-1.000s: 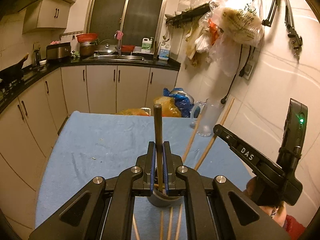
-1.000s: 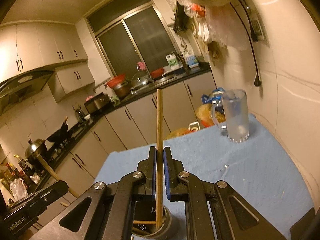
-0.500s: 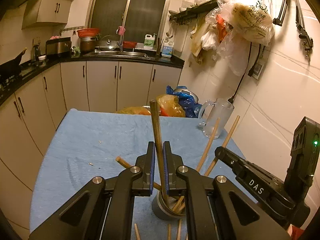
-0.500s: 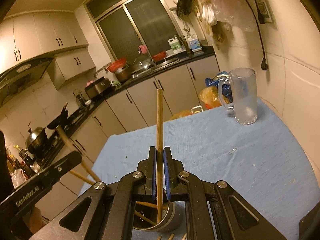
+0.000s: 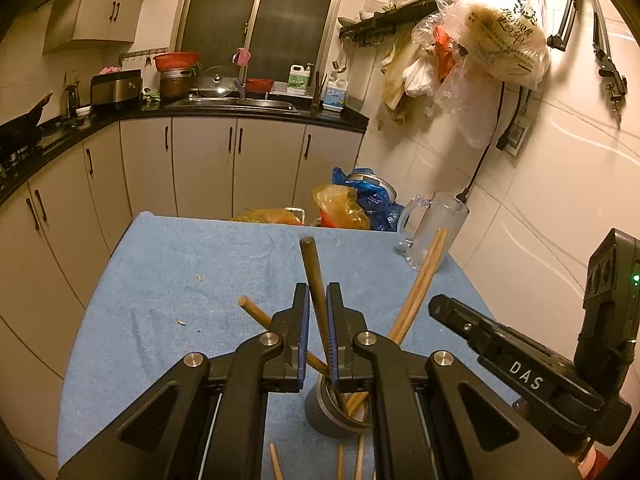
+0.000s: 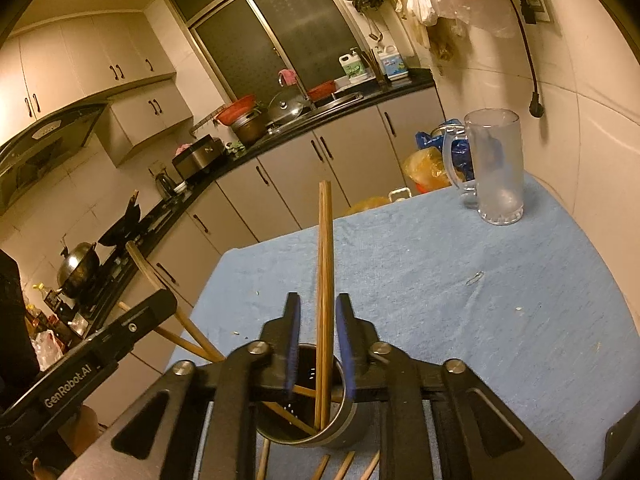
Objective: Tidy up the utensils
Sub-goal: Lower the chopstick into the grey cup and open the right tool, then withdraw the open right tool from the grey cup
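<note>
A grey metal holder (image 5: 336, 412) (image 6: 348, 420) stands on the blue cloth, with several chopsticks leaning in it. My left gripper (image 5: 318, 300) hovers just above it, shut on a dark chopstick (image 5: 314, 280) that tilts left with its lower end in the holder. My right gripper (image 6: 318, 308) sits over the holder's rim with its jaws opening. A light wooden chopstick (image 6: 325, 248) stands between them, free of the pads, its foot in the holder. The left finger (image 6: 132, 328) shows at the right wrist view's lower left. Loose chopsticks (image 5: 276, 464) lie in front of the holder.
A glass mug (image 5: 436, 232) (image 6: 496, 168) stands at the table's far right corner, close to the tiled wall. Plastic bags (image 5: 348, 204) sit beyond the far edge. A paper clip (image 6: 474, 278) and crumbs lie on the blue cloth (image 5: 180, 272). Kitchen cabinets run along the left.
Both grippers sank toward the holder. The right jaws parted and let go of the light chopstick, which now stands in the holder. The left's dark chopstick tilted as its end entered the holder.
</note>
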Tool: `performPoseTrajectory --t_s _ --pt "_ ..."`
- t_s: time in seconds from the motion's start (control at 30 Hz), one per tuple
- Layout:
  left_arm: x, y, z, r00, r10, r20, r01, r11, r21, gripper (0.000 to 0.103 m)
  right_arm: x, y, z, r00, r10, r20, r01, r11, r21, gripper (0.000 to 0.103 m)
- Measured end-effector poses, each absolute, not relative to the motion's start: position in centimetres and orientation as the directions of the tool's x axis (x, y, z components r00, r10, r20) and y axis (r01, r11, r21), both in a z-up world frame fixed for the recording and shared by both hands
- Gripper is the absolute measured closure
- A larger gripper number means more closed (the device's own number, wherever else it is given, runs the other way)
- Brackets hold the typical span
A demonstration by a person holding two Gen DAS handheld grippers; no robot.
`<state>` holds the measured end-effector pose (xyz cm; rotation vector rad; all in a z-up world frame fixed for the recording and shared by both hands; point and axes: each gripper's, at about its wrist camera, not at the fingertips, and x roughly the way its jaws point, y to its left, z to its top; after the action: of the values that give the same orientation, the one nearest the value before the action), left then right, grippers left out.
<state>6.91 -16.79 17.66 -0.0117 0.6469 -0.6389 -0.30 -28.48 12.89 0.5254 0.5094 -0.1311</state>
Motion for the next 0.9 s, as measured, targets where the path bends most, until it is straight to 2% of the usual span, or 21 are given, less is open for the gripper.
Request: performPoseTrajectory --t_s 0.03,0.1,0.27,0.37,0.43,0.5,0.67,0.9 --pt "6.8 -16.7 17.7 0.615 -0.558 -0.556 0.551 0.809 -0.203 0.092 -0.5 -28.4 13.1 0.87 0.003 -0.493 0.249 0.86 0.445 0.083" --pt "6.4 -16.5 18.1 0.625 -0.558 -0.546 0.55 0.811 -0.199 0.082 -1.0 -28.5 13.6 0.876 -0.003 -0.482 0.248 0.86 0.445 0.083" --pt "5.4 -15.7 19.0 0.637 -0.565 -0.525 0.551 0.81 -0.203 0.079 -2.6 -28.7 14.6 0.887 -0.022 -0.461 0.254 0.856 0.449 0.083" --pt "4.5 -14.9 19.5 0.647 -0.565 -0.511 0.544 0.812 -0.209 0.071 -3.9 -28.6 14.8 0.892 -0.025 -0.452 0.256 0.851 0.459 0.081" --pt "3.8 -14.4 19.6 0.652 -0.566 -0.505 0.541 0.814 -0.212 0.071 -4.8 -28.4 14.8 0.894 -0.027 -0.448 0.258 0.847 0.464 0.073" --pt "2.9 -13.7 19.6 0.654 -0.567 -0.5 0.541 0.813 -0.214 0.069 -5.8 -28.3 14.6 0.893 -0.035 -0.448 0.265 0.846 0.462 0.07" --pt "1.1 -11.5 18.2 0.656 -0.554 -0.513 0.517 0.825 -0.228 0.068 -8.4 -27.9 13.0 0.885 -0.017 -0.464 0.266 0.838 0.476 0.07" --pt "-1.3 -7.6 13.5 0.636 -0.508 -0.581 0.461 0.854 -0.242 0.067 -11.3 -27.3 9.5 0.855 -0.01 -0.518 0.294 0.832 0.47 0.07"
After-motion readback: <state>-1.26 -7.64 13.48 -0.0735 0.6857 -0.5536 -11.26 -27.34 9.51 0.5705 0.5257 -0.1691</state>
